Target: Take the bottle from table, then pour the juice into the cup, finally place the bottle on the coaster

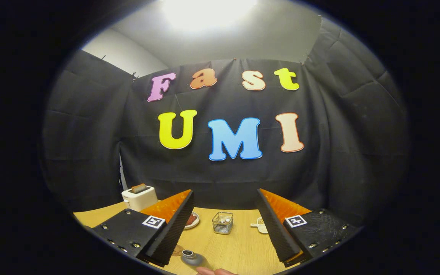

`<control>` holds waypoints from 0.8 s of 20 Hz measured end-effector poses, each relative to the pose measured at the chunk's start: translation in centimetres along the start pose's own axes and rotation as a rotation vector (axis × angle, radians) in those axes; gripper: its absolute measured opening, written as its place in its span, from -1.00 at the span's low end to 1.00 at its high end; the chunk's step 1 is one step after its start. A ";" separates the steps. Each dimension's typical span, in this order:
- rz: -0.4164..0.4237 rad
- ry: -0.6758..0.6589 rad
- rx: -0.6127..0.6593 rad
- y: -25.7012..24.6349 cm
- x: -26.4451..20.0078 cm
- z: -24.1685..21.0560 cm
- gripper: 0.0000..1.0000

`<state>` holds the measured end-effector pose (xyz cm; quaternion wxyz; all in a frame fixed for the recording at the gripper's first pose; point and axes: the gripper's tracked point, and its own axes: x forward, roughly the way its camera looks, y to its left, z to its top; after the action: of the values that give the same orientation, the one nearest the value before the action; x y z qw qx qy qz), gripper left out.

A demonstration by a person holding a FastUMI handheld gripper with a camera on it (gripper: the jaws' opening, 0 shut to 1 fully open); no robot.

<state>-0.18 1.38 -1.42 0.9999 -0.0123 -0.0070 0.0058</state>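
Observation:
My gripper (224, 258) is held open above the wooden table (239, 246), its two fingers wide apart with nothing between them. Low between the fingers, close to the left one, stands the bottle (192, 258); I see its open mouth and grey shoulder from above. A person's fingertips (214, 271) touch the bottle from below. A round brown coaster (177, 250) lies just left of the bottle, partly hidden by the left finger. Beyond the fingers, near the middle of the table, stands a clear square glass cup (222, 222).
A white toaster (139, 197) with a slice in it stands at the table's far left. A small plate (192, 220) with something red sits behind the left finger. A white object (260, 225) lies beside the right finger. The black cloth wall closes the back.

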 end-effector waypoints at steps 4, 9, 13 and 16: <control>-0.001 -0.002 -0.008 0.2 0.2 0.3 0.97; 0.000 0.000 -0.007 0.6 0.2 -0.4 0.98; -0.004 -0.003 0.001 0.9 0.0 -1.5 0.97; 0.010 0.006 0.004 1.9 -0.1 -3.9 0.97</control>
<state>-0.19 3.17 -5.35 0.9999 -0.0105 -0.0037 0.0108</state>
